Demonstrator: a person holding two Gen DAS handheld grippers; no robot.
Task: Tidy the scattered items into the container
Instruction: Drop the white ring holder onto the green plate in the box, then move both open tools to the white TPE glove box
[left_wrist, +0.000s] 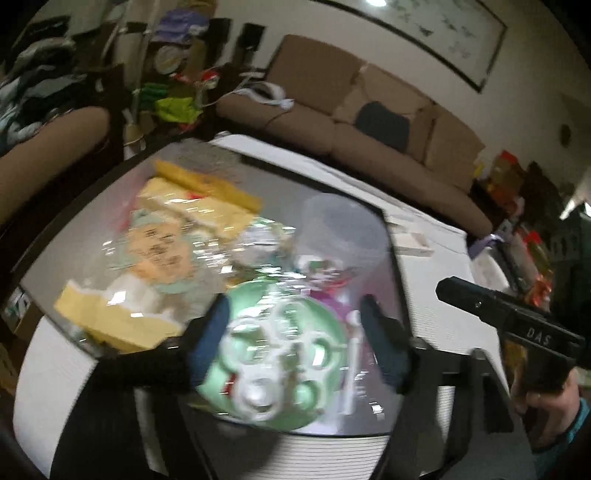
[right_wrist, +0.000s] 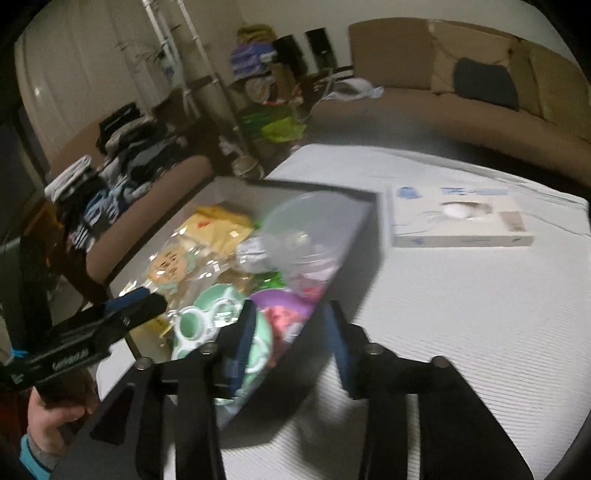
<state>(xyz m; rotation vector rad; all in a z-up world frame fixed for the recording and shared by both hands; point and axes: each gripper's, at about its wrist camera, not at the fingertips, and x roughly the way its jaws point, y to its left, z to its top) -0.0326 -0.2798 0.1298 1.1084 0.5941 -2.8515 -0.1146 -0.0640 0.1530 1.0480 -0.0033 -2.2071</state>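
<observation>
Currently, the green teether pack (left_wrist: 269, 365) sits between my left tool's (left_wrist: 295, 343) spread fingers, low in the near end of the container (left_wrist: 391, 236). I cannot tell whether the fingers touch it or have let go; I judge it is being set there because that end had room. Beyond the left tool lie yellow packets (left_wrist: 207, 199) and a clear tub (left_wrist: 343, 229), already binned. My right tool (right_wrist: 291, 343) hangs open and empty above the container's near corner. A white box (right_wrist: 461, 221) lies on the counter (right_wrist: 480, 314), ahead and right of that tool.
</observation>
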